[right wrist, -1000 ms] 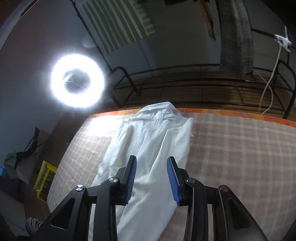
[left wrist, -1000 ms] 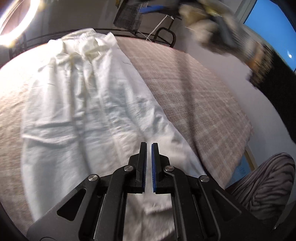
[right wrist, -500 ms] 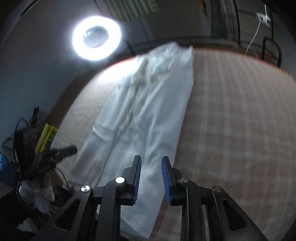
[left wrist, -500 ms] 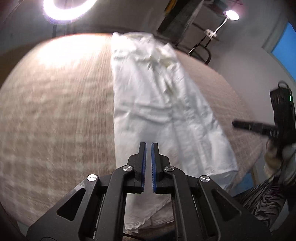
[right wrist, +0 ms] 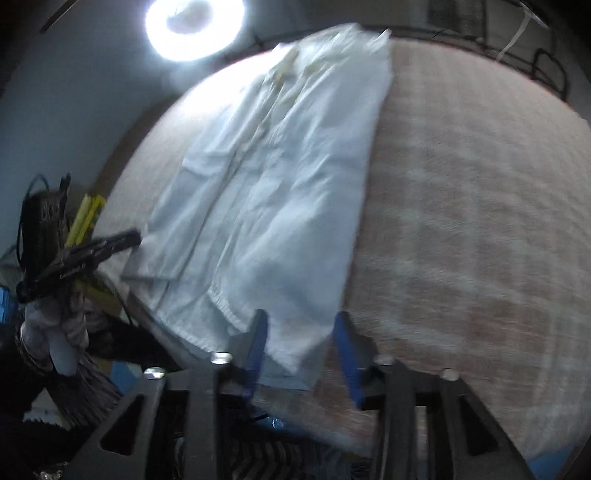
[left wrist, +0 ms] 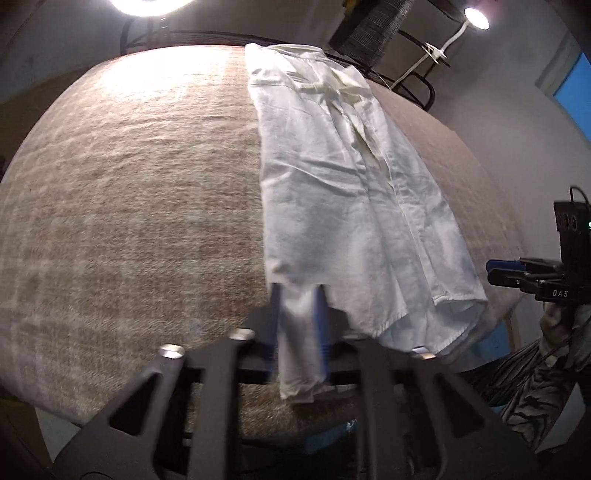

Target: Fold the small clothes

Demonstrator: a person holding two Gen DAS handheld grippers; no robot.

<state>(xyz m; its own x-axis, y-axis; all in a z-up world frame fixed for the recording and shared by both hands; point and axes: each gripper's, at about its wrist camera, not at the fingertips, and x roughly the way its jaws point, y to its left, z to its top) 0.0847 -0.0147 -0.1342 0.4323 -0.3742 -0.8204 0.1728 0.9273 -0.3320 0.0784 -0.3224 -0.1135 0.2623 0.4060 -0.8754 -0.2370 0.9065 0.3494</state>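
A white shirt lies lengthwise on the checked beige table, collar at the far end, hem at the near edge. It also shows in the right wrist view. My left gripper is open with its blue fingers on either side of the hem's near left corner, which hangs between them. My right gripper is open around the hem's near right corner. Each gripper shows in the other's view: the right one beside the hem, the left one at the left edge.
The table stretches wide to the left of the shirt and, in the right wrist view, to its right. A bright ring light stands behind the far edge. A metal rack and clip lamp stand at the back.
Both grippers opened wider and came down to the shirt's hem at the near table edge. The left was shut before and now straddles the hem corner.
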